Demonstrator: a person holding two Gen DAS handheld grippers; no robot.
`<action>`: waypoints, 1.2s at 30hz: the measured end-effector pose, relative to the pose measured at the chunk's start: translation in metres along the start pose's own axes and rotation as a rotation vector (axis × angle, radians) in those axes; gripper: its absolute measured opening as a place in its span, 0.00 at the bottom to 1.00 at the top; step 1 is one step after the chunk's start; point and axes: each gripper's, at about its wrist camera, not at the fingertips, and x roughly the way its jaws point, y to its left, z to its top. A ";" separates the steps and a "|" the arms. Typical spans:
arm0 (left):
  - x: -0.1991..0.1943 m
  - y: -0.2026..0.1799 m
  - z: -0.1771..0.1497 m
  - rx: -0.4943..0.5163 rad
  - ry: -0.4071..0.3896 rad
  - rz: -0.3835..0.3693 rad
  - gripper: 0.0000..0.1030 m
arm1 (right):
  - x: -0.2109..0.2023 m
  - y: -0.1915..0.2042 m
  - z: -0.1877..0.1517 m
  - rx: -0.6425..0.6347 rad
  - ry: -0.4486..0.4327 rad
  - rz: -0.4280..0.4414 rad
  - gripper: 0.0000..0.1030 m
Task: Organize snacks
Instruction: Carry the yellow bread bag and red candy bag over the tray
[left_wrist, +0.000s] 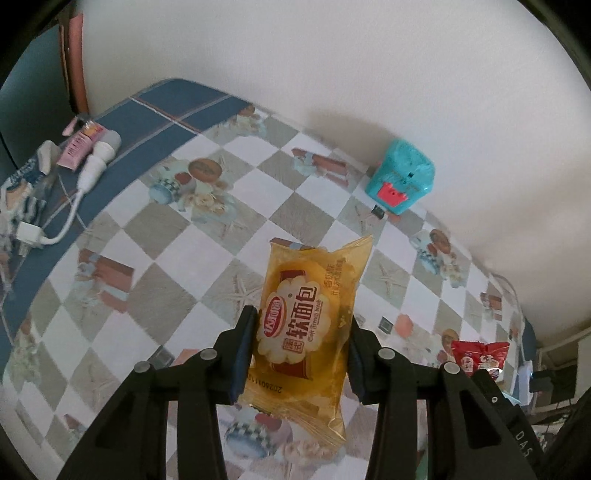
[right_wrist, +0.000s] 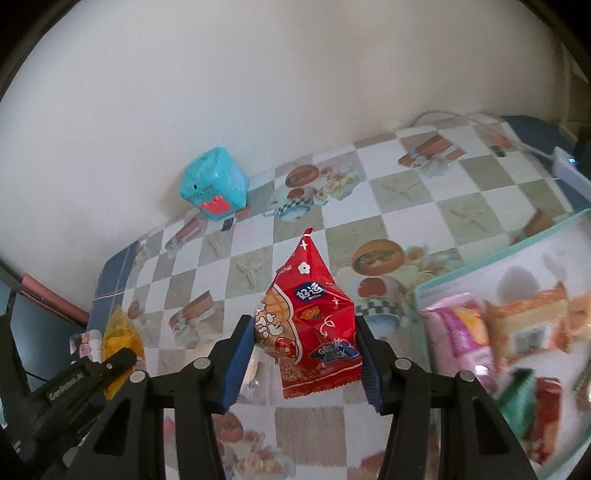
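Note:
My left gripper (left_wrist: 301, 321) is shut on a yellow soft-bread packet (left_wrist: 310, 321) and holds it above the checkered tablecloth. My right gripper (right_wrist: 304, 332) is shut on a red snack packet (right_wrist: 314, 325), also held above the table. The red packet shows at the right edge of the left wrist view (left_wrist: 478, 354). The yellow packet and the left gripper show at the lower left of the right wrist view (right_wrist: 120, 332). A pale tray with a mint rim (right_wrist: 461, 275) at the right holds several snack packets, pink (right_wrist: 461, 332), orange (right_wrist: 528, 325) and green (right_wrist: 521, 398).
A teal cube-shaped box (left_wrist: 400, 179) stands at the back against the white wall; it also shows in the right wrist view (right_wrist: 214, 182). A white charger cable (left_wrist: 74, 195), a pink tube (left_wrist: 79, 142) and small items lie at the table's left end. A white power strip (right_wrist: 569, 171) lies far right.

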 end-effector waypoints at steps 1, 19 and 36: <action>-0.006 0.000 -0.001 0.003 -0.007 -0.001 0.44 | -0.010 0.000 -0.001 0.000 -0.008 -0.006 0.54; -0.071 -0.030 -0.050 0.117 -0.056 -0.050 0.44 | -0.100 -0.025 -0.037 0.019 -0.057 -0.054 0.54; -0.073 -0.142 -0.101 0.369 -0.028 -0.108 0.44 | -0.123 -0.123 -0.020 0.233 -0.073 -0.155 0.54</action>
